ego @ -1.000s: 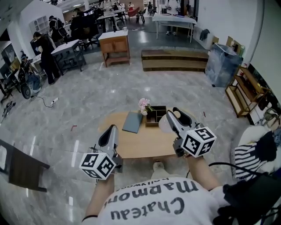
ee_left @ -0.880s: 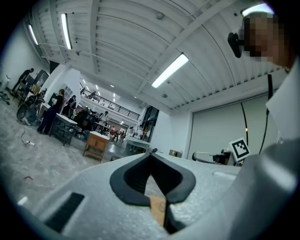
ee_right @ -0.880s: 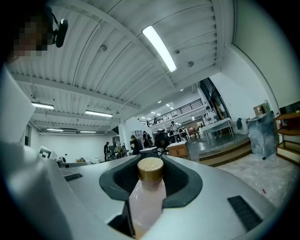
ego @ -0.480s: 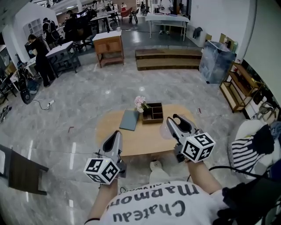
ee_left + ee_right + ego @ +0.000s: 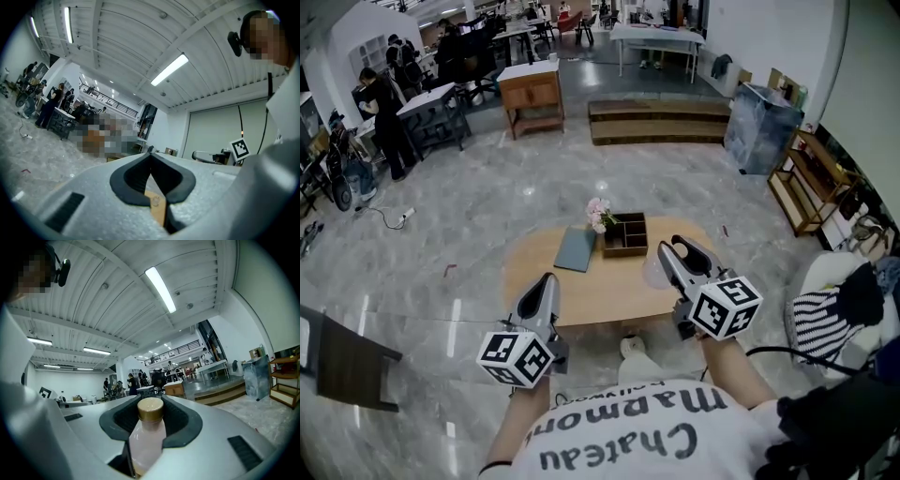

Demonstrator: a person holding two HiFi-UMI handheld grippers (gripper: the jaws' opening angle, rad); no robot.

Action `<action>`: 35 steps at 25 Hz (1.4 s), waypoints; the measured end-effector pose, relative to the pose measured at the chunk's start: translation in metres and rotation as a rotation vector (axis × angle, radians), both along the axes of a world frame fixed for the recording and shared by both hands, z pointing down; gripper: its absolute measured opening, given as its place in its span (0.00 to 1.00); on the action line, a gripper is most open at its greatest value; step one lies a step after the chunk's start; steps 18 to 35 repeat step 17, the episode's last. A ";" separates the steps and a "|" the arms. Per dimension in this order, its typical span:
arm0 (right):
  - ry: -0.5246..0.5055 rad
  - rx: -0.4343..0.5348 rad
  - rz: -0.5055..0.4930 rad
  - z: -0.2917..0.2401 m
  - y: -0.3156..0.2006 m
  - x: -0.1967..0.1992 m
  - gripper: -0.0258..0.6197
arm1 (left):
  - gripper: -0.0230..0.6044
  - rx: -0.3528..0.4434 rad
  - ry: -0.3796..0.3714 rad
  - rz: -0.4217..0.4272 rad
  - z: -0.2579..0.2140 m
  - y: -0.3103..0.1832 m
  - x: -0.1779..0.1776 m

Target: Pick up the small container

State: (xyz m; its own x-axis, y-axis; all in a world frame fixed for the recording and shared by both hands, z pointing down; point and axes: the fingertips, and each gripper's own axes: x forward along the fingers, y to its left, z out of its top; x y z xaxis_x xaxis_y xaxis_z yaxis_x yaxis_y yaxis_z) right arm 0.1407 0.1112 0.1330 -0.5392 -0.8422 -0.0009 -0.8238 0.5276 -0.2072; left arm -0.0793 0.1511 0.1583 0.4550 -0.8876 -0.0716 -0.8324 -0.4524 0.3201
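A small pale pink bottle (image 5: 146, 437) with a gold cap (image 5: 150, 409) sits between the dark pads of my right gripper (image 5: 151, 403), which is shut on it. In the head view that right gripper (image 5: 680, 249) hovers over the right end of a low wooden table (image 5: 581, 292). My left gripper (image 5: 546, 281) hangs over the table's near left edge. Its jaws are closed tip to tip with nothing between them, as the left gripper view shows at the left gripper (image 5: 150, 154).
On the table's far side lie a grey-blue pad (image 5: 575, 249), a dark wooden compartment box (image 5: 626, 234) and pink flowers (image 5: 598, 214). A striped bag (image 5: 818, 323) and a wooden shelf (image 5: 811, 202) stand to the right, a dark chair (image 5: 337, 361) to the left.
Both grippers have shifted slightly over the table's near side, then held still. The right one keeps its hold on the bottle; the left stays closed.
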 end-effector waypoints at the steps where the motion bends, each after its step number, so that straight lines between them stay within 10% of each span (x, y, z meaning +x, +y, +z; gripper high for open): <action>1: -0.001 0.001 0.000 0.000 0.000 0.000 0.24 | 0.06 0.002 0.000 -0.002 -0.001 -0.001 -0.001; 35: 0.003 -0.002 0.011 0.004 -0.006 0.008 0.24 | 0.06 0.009 -0.006 0.014 -0.002 -0.008 0.009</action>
